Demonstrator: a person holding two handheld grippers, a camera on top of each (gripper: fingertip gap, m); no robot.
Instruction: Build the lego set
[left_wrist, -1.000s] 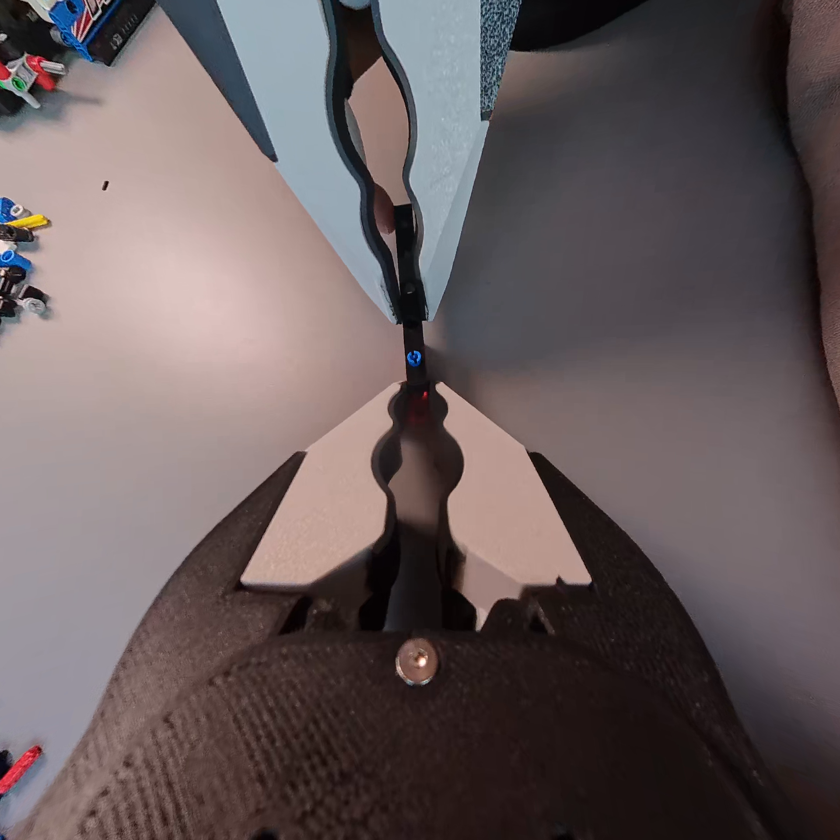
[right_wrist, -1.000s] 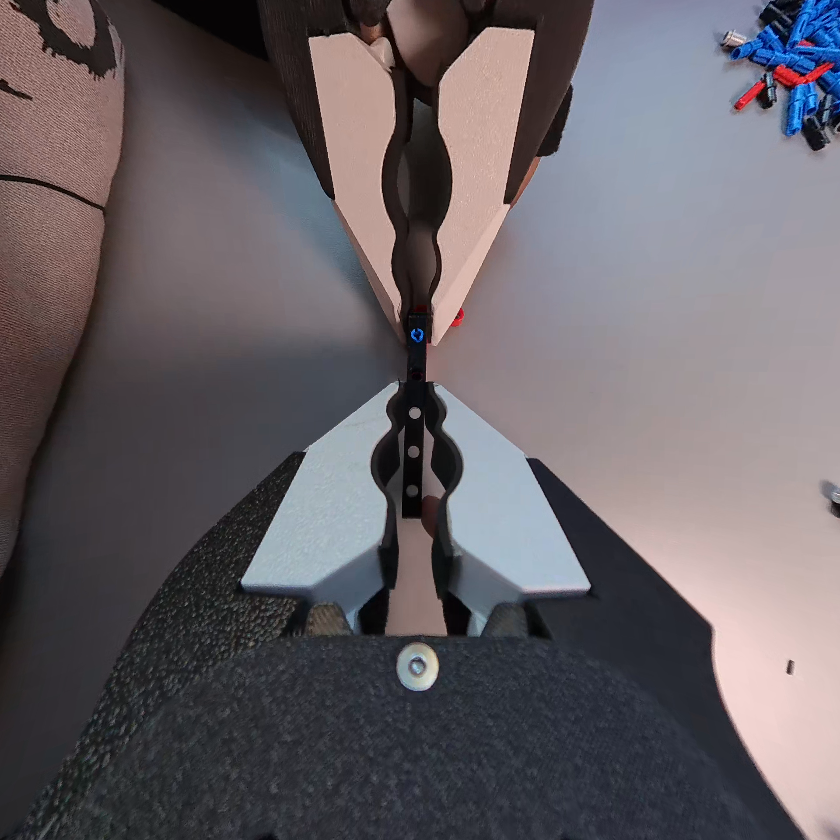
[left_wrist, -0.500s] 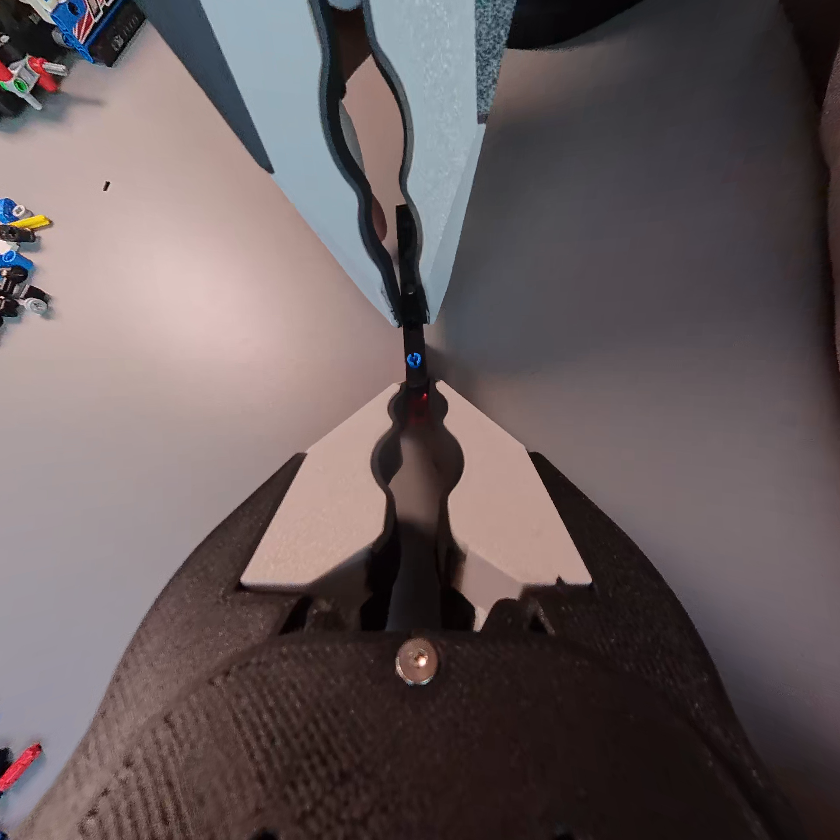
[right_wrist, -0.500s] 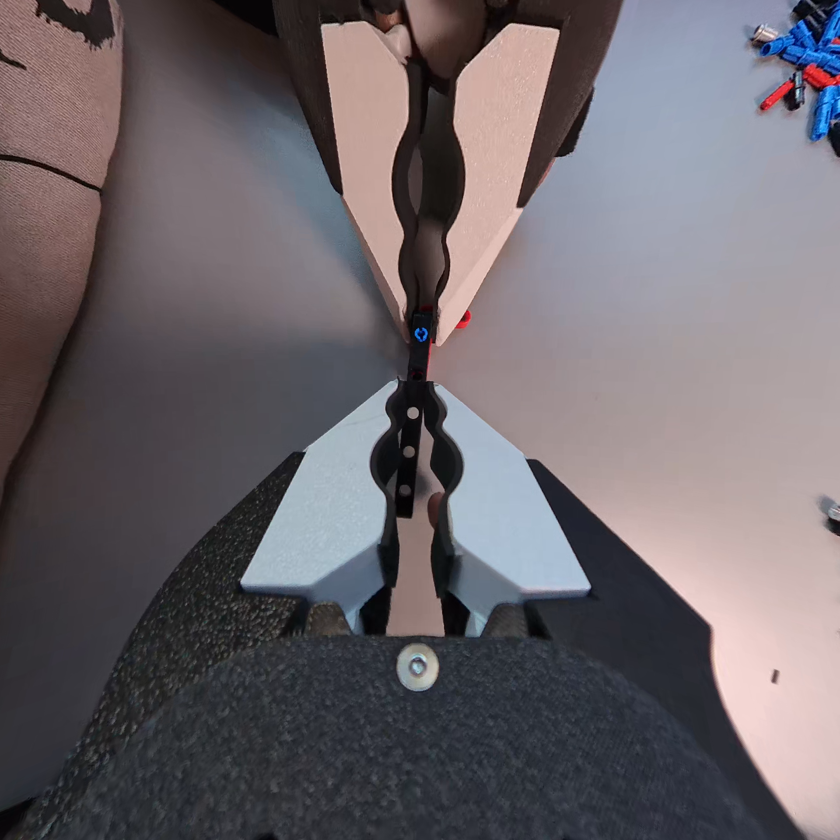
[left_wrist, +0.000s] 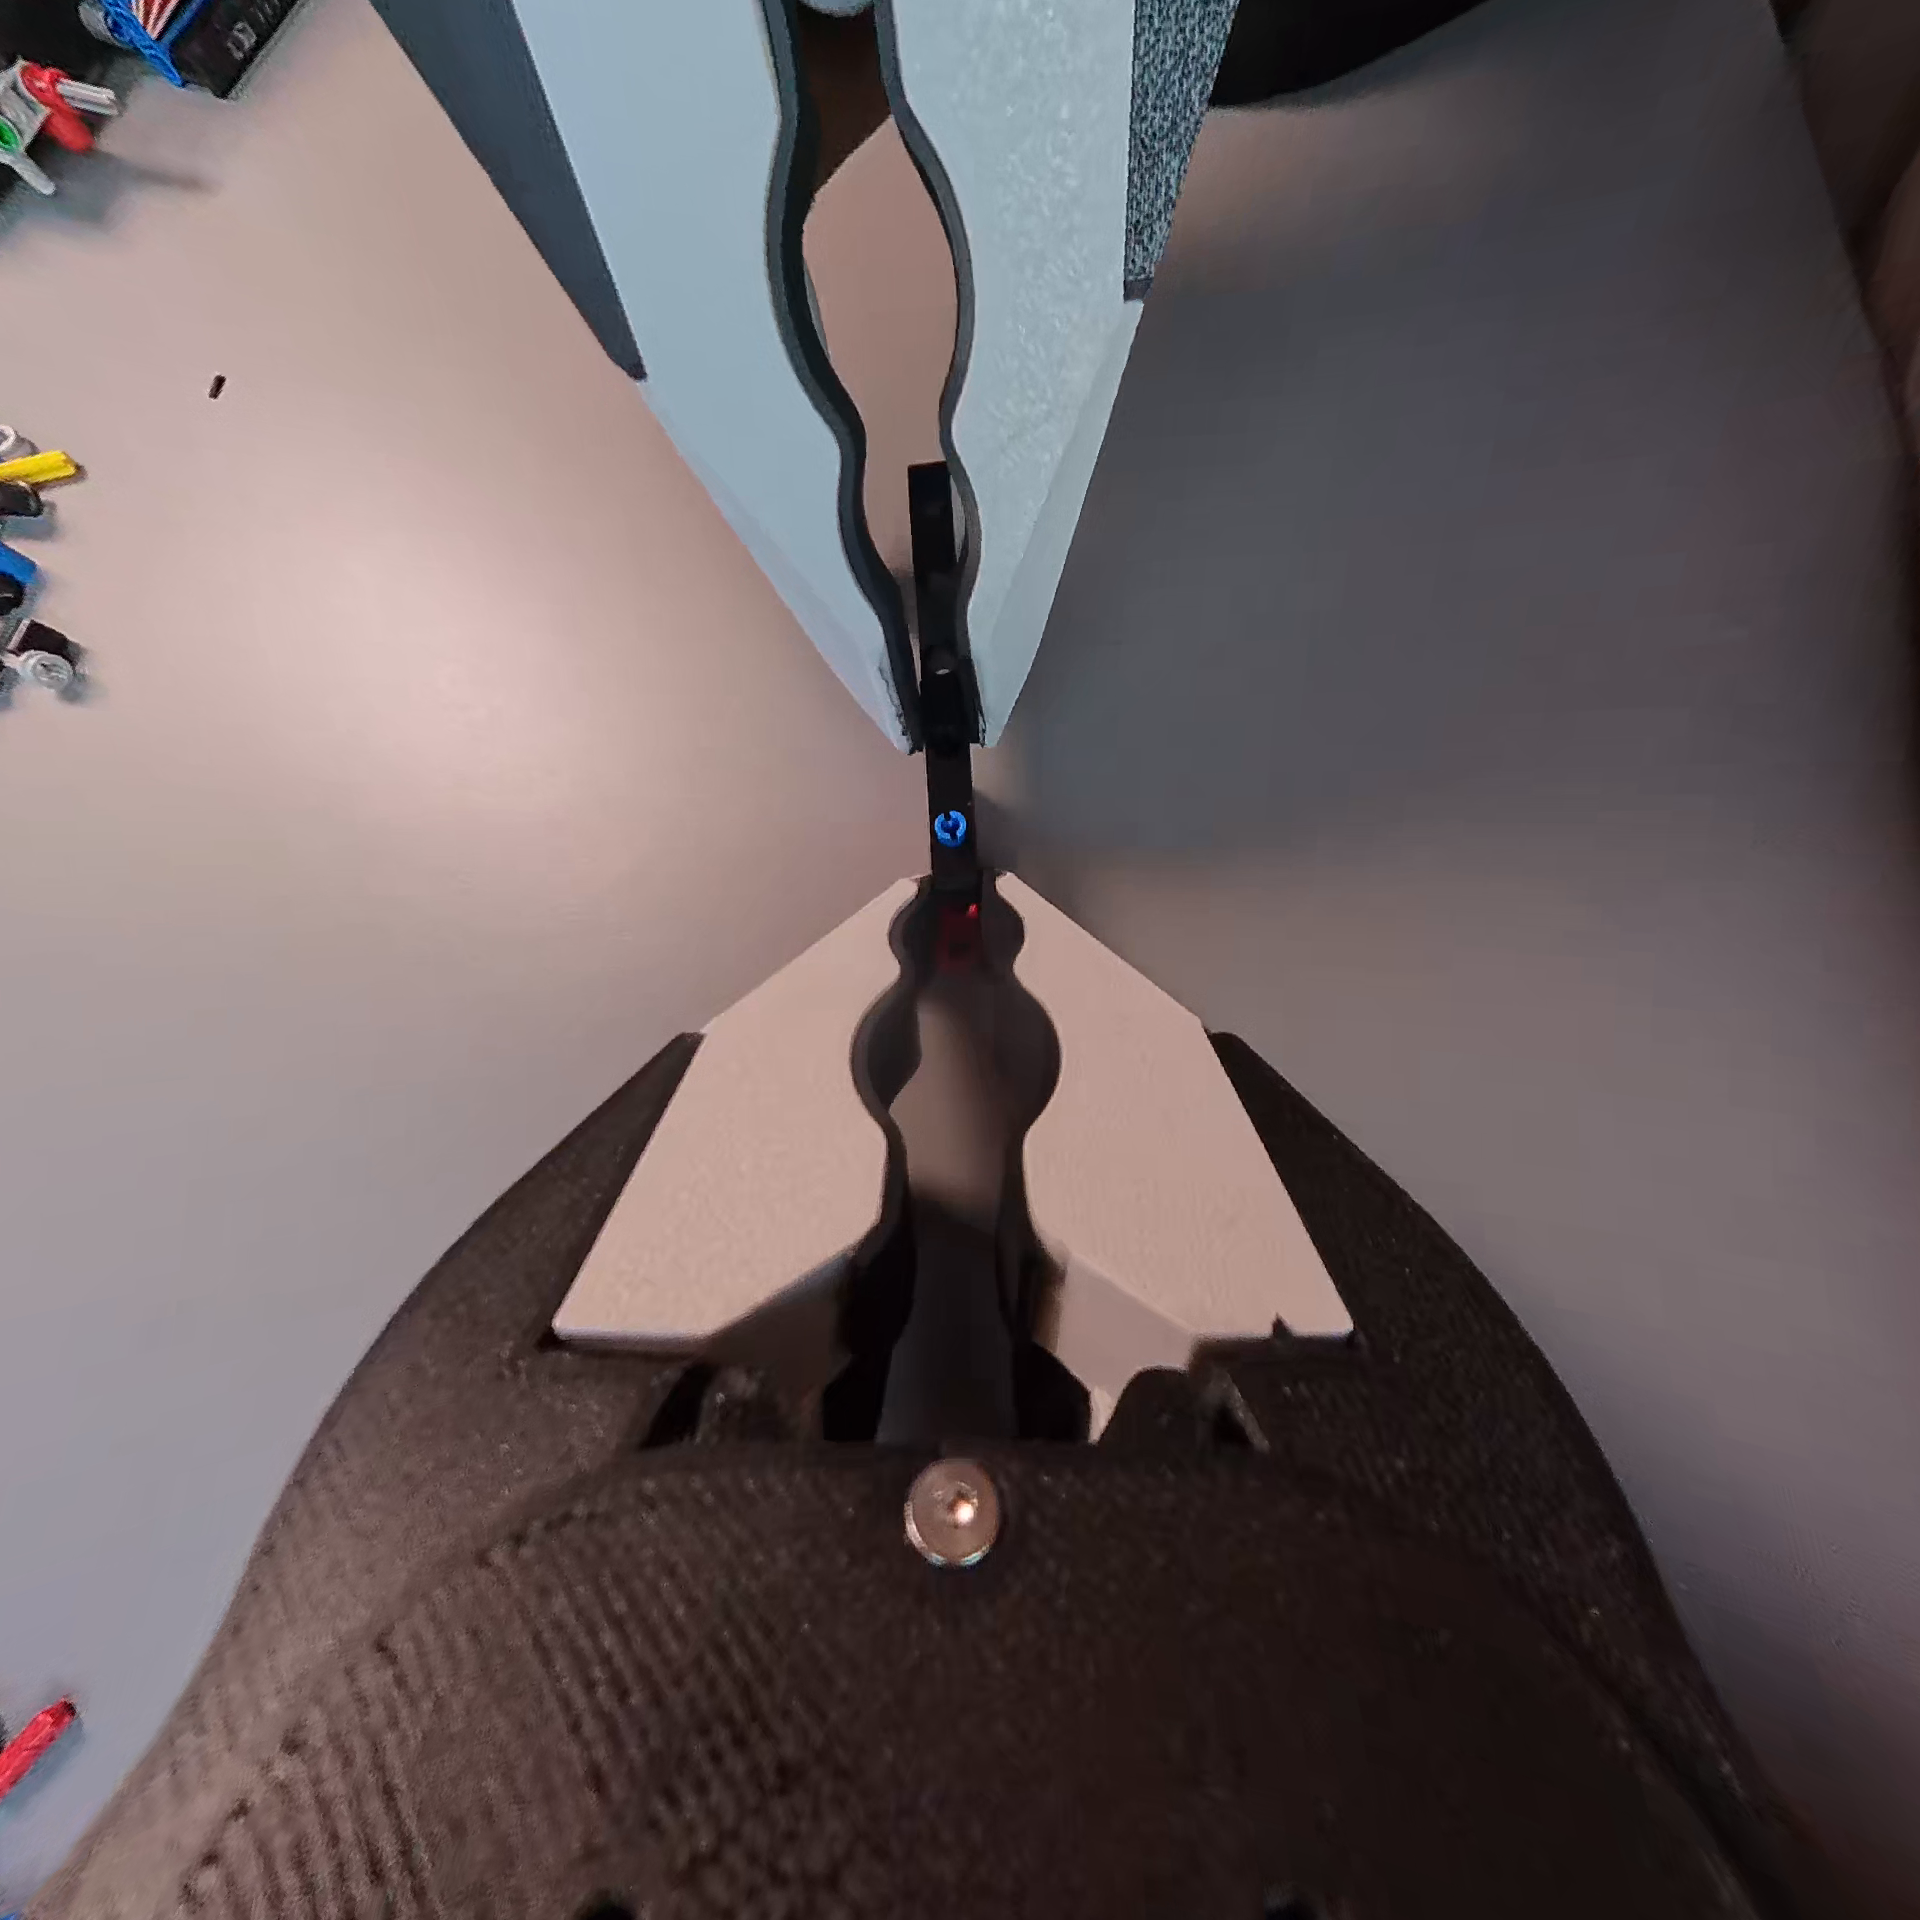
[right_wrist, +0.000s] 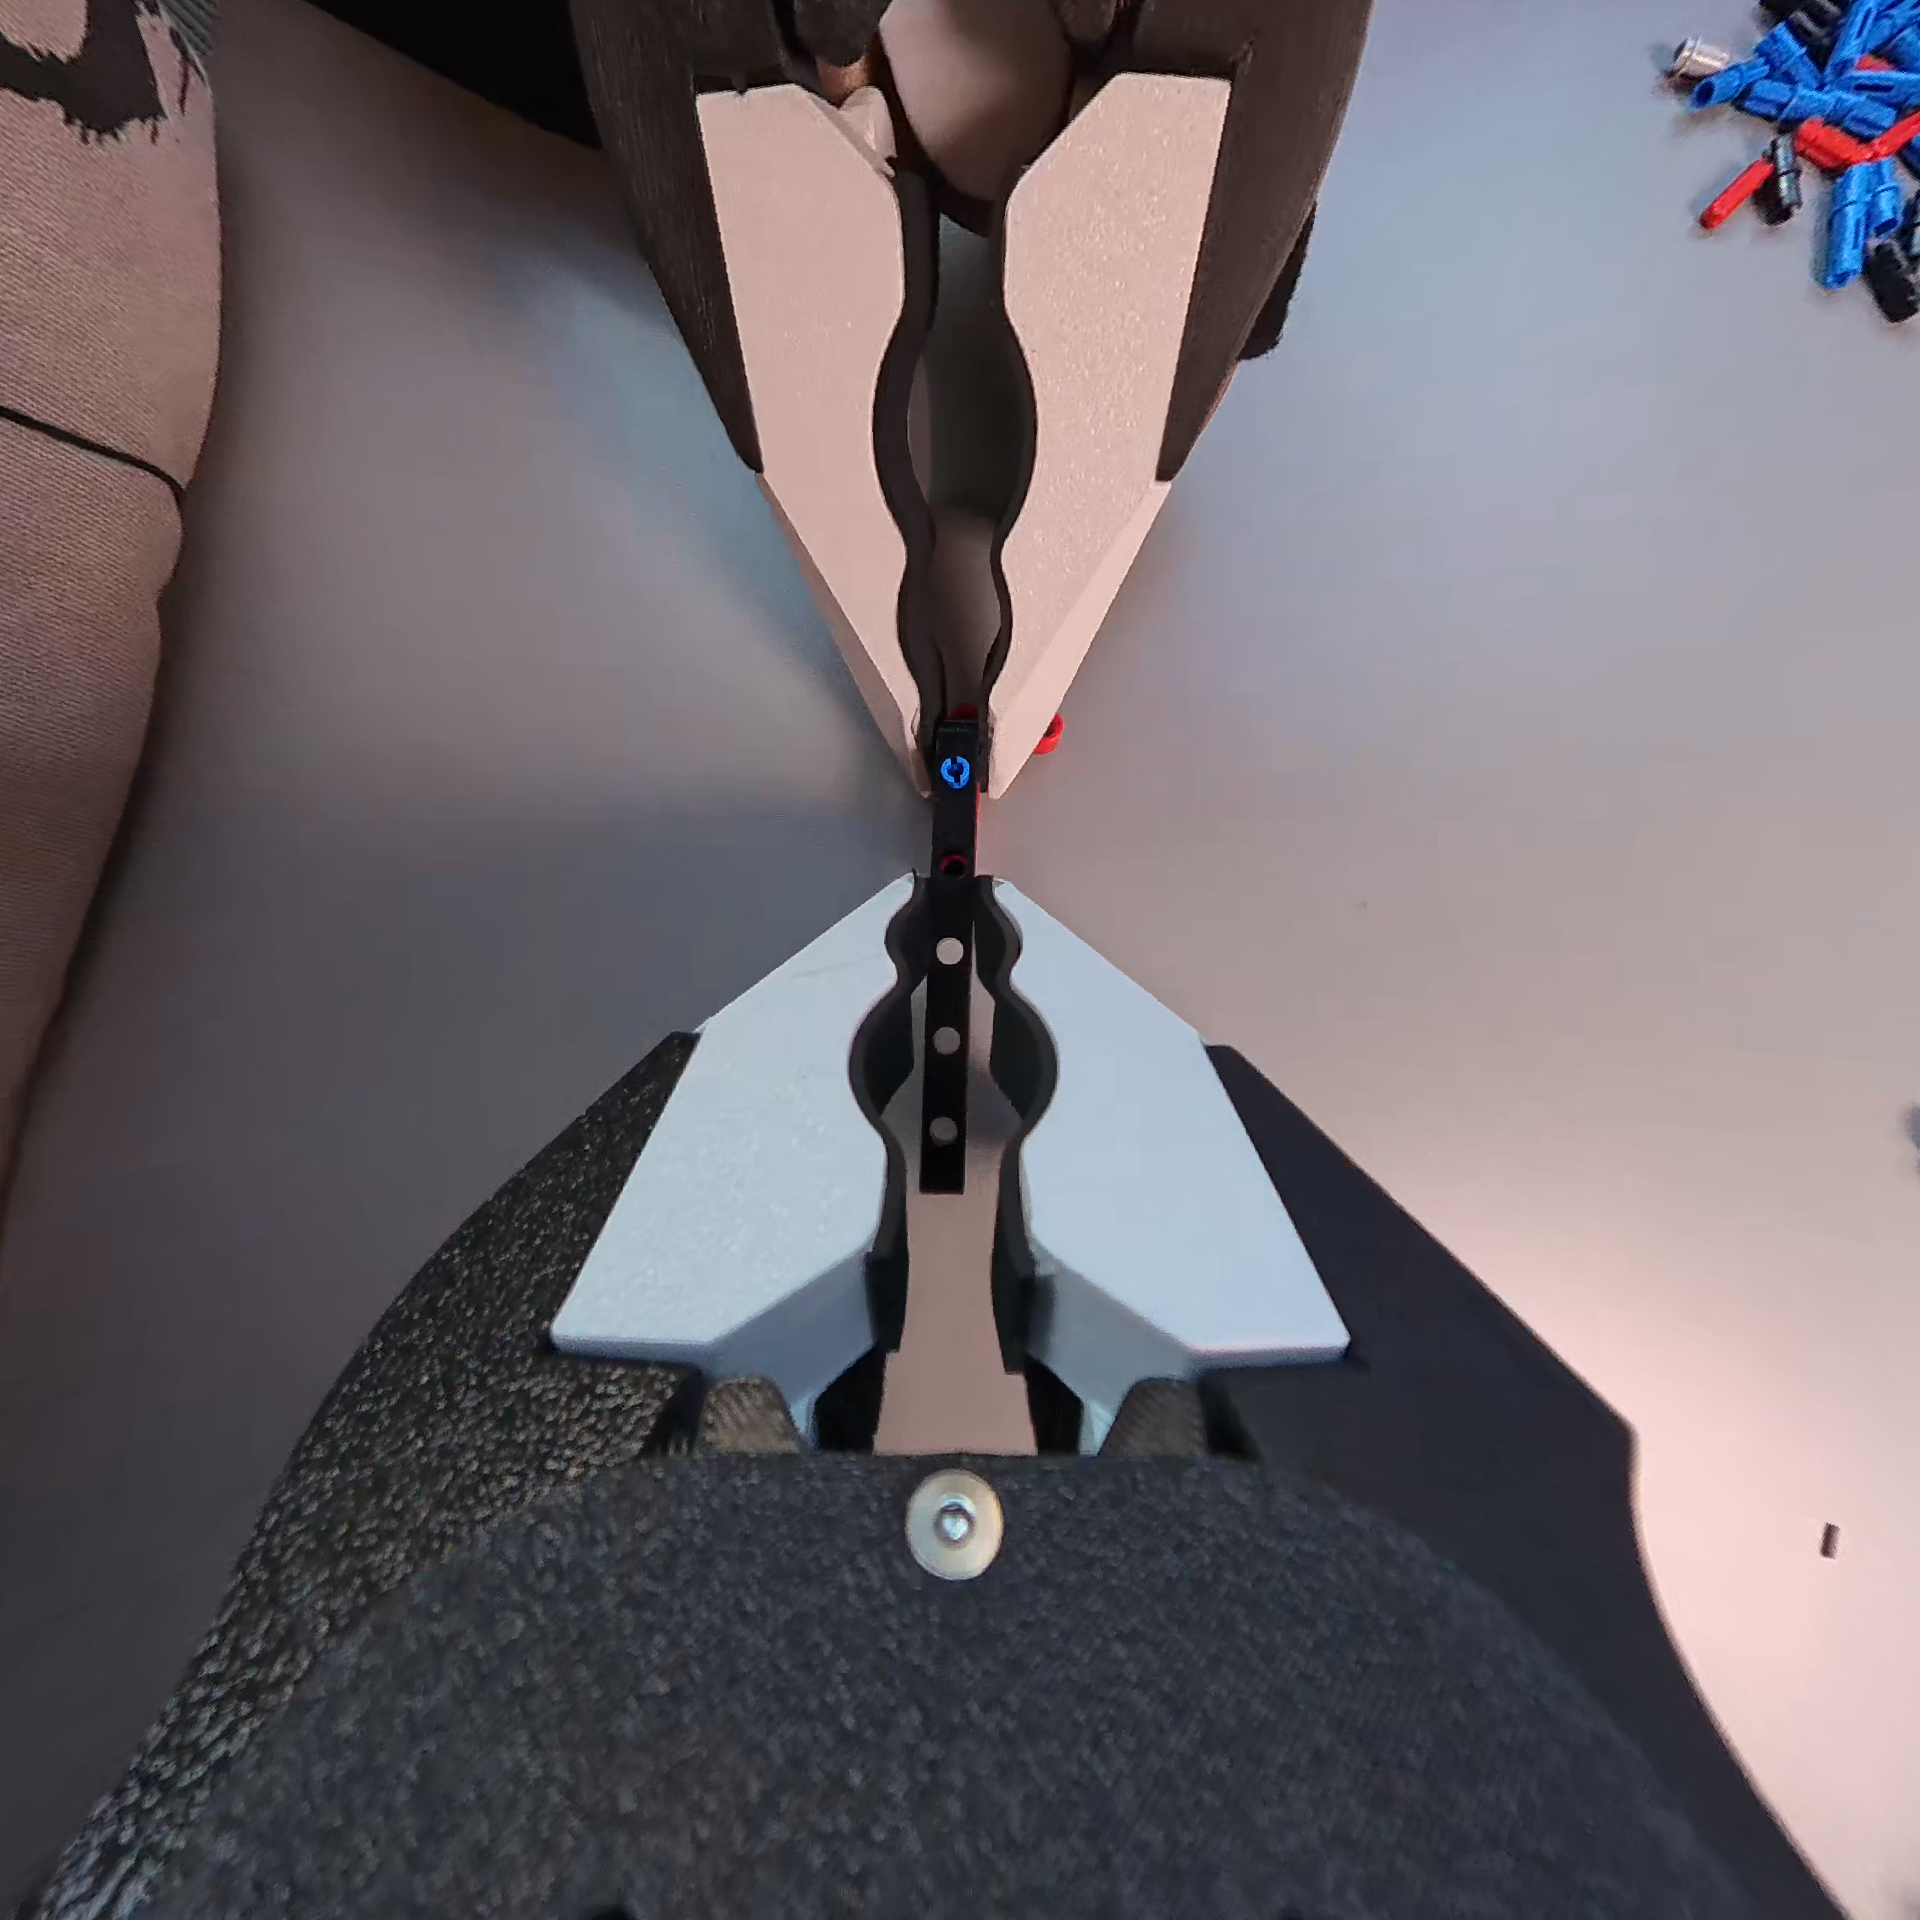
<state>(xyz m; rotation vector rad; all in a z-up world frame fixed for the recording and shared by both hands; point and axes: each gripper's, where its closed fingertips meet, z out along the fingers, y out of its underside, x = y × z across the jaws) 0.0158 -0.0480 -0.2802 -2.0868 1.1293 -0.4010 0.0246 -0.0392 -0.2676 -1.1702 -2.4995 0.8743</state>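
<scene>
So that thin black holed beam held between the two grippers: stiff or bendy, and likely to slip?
The black beam looks stiff: it runs straight between the right gripper and the left gripper without sagging. It is probably very light, being slim. Smooth plastic gripped only at its narrow ends could pivot or slip if twisted.

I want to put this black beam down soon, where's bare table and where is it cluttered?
Bare table lies on both sides of the two closed grippers holding the black beam. Crowded spots: the blue and red pin pile at the right wrist view's top right, and the loose coloured parts along the left wrist view's left edge.
</scene>
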